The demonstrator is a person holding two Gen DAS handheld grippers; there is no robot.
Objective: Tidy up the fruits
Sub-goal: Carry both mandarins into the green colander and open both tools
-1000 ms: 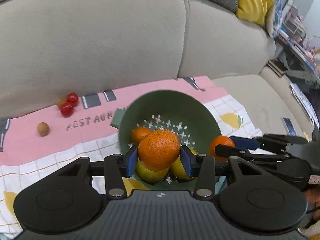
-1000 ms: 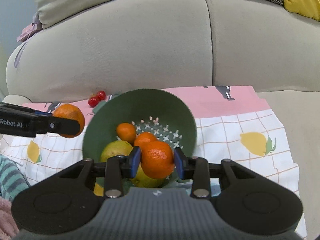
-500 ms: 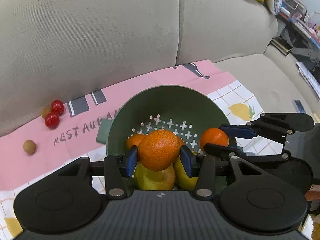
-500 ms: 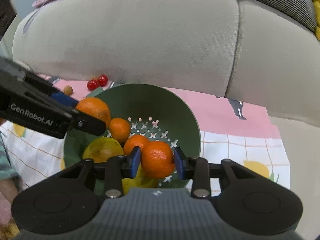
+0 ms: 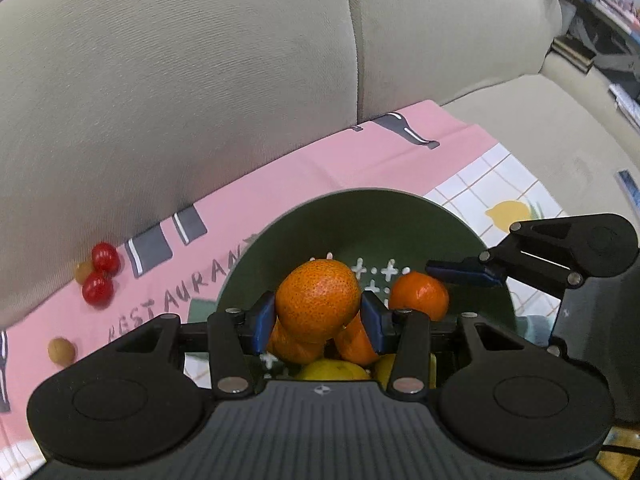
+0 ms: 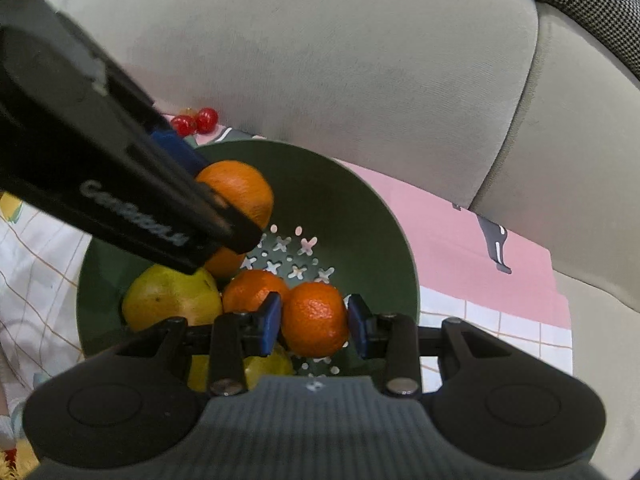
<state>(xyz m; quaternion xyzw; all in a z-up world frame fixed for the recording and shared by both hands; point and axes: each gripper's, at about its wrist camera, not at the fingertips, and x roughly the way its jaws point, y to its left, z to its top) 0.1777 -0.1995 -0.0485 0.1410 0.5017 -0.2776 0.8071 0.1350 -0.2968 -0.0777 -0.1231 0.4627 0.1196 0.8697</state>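
Since a second ago we have brought both grippers down over the green colander [image 5: 472, 240]. The left gripper [image 5: 318, 316] jaws clamp a dimpled orange [image 5: 316, 300]; the right gripper [image 6: 314, 320] jaws grip a smaller, glossy tangerine [image 6: 314, 318].

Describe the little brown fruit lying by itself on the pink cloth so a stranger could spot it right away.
Start at the beige sofa and the pink cloth spread on its seat. Left of the green bowl lie two red cherry tomatoes. The brown fruit sits alone nearer the camera, dull tan, not glossy red.
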